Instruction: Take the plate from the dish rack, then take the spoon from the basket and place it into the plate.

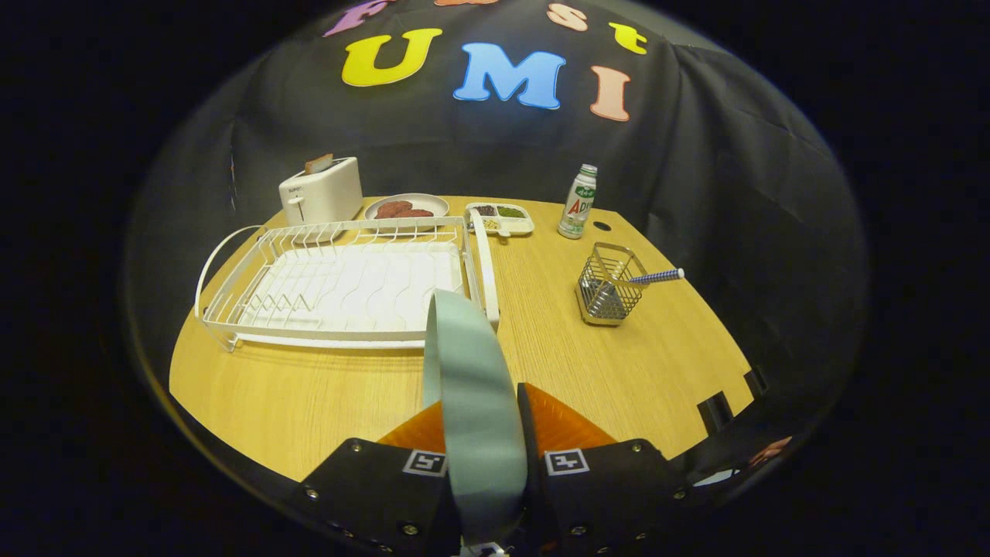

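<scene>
While the plate [472, 387] is carried edge-on, it is clamped between the 2 fingers of the claw [481, 433], which is closed on its rim, and it is held above the front part of the desk [619, 371], clear of the dish rack [340, 286]. The rack is seen just beyond the fingers, with no dishes in its slots, so the first step is judged done and the plate has yet to be set down. The spoon [646, 278] is found in the wire basket [607, 294], beyond the fingers on the right side, its handle leaning out over the rim.

2 risks are judged likely. The plate is gripped by a narrow strip of rim and stands upright, so it could pivot or slip if it is swung quickly, or tip if it is released before it lies flat. It may also be knocked against the rack's near handle, which appears just behind the plate's upper edge, though the gap cannot be told. The light basket could later be dragged or toppled if the spoon handle is pulled sideways.
</scene>
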`<state>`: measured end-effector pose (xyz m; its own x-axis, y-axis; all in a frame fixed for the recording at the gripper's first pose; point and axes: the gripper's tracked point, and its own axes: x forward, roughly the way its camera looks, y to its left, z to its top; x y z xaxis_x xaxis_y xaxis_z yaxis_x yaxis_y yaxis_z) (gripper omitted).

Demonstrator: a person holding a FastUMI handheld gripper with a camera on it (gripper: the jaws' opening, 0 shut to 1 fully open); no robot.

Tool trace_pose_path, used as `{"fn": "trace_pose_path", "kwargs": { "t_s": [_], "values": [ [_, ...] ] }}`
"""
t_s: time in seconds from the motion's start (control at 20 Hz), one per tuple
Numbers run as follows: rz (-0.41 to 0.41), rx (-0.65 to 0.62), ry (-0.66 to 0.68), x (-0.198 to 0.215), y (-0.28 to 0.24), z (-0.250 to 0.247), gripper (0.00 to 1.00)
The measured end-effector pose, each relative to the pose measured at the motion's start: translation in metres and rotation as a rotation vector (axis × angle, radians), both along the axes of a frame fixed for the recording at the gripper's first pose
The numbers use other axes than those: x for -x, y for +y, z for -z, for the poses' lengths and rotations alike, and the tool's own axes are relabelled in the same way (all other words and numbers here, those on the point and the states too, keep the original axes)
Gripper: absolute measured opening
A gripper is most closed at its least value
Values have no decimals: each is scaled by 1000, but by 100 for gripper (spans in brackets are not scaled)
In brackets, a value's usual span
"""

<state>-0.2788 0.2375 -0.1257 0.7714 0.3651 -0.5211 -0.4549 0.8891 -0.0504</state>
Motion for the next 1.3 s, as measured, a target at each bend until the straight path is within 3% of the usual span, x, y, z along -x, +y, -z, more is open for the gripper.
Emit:
{"fn": "trace_pose_path", "kwargs": {
  "t_s": [0.25, 0.75, 0.95, 1.15, 1.3],
  "values": [
    [-60, -69, 26, -4, 1, 5, 30],
    [-137, -311, 318, 23, 33, 44, 32],
    [-121, -363, 403, 25, 45, 61, 33],
    [-107, -347, 425, 26, 44, 73, 39],
    [-93, -280, 394, 23, 33, 85, 61]
  ]
}}
